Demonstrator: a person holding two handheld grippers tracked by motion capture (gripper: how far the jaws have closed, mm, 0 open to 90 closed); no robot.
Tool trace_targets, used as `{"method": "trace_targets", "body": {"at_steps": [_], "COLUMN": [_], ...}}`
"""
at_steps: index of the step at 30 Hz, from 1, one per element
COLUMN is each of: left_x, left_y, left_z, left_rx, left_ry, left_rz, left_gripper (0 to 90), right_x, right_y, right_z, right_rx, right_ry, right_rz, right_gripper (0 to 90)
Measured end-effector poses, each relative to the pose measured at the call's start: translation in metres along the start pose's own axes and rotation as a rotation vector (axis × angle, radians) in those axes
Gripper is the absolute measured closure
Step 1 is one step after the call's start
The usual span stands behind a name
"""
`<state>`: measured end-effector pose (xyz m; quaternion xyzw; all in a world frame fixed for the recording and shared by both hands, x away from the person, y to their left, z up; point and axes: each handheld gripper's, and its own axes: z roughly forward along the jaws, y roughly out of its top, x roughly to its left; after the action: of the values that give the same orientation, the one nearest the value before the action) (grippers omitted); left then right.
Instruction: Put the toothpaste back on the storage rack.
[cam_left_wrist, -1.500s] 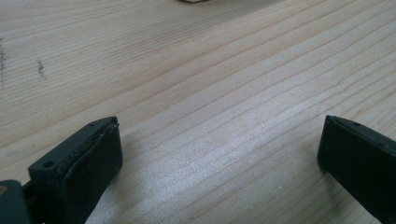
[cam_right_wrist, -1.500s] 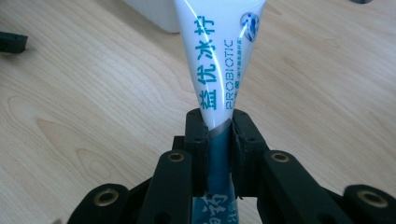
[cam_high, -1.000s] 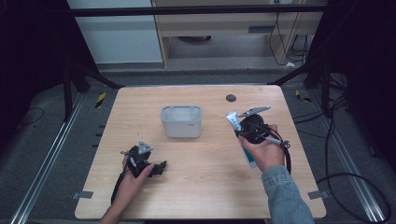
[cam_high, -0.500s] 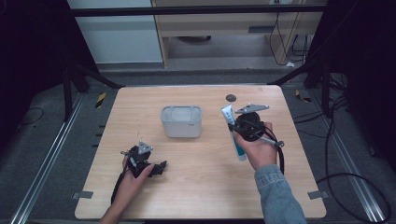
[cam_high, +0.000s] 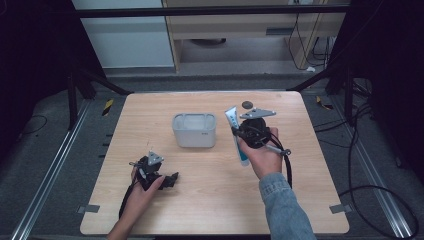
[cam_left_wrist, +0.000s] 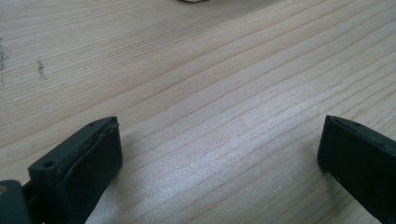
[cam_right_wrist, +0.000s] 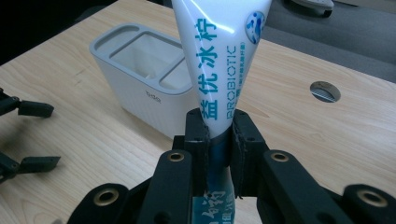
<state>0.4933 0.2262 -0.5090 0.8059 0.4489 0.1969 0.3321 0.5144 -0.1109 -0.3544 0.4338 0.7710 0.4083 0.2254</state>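
My right gripper (cam_right_wrist: 219, 133) (cam_high: 239, 134) is shut on a white and teal toothpaste tube (cam_right_wrist: 224, 60) (cam_high: 235, 132), held off the table just right of a white holder with compartments (cam_high: 194, 129) (cam_right_wrist: 140, 77). The tube's flat crimped end points up and away from me. Near the table's front left, my left gripper (cam_high: 172, 180) (cam_left_wrist: 219, 154) rests low on the wood, its jaws open with only bare tabletop between them.
A round cable hole (cam_high: 247, 105) (cam_right_wrist: 325, 91) sits in the wooden table (cam_high: 150, 110) behind the tube. Dark floor, metal rails and cables surround the table. A cabinet stands beyond its far edge.
My right hand has carried the tube leftward, closer to the white holder. The left hand and its gripper have stayed where they were.
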Motion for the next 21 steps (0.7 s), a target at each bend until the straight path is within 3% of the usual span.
{"method": "trace_targets", "body": {"at_steps": [7,21], "left_x": [0.0,0.0], "left_y": [0.0,0.001], "left_z": [0.0,0.001], "left_rx": [-0.002,-0.002], "left_ry": [0.0,0.002], "left_rz": [-0.003,0.0], "left_gripper": [0.0,0.0], "right_x": [0.008,0.021], "right_y": [0.008,0.03], "right_z": [0.005,0.011], "right_rx": [-0.013,-0.091], "right_ry": [-0.003,-0.041], "right_rz": [-0.005,0.004], "right_gripper": [79.0,78.9]}}
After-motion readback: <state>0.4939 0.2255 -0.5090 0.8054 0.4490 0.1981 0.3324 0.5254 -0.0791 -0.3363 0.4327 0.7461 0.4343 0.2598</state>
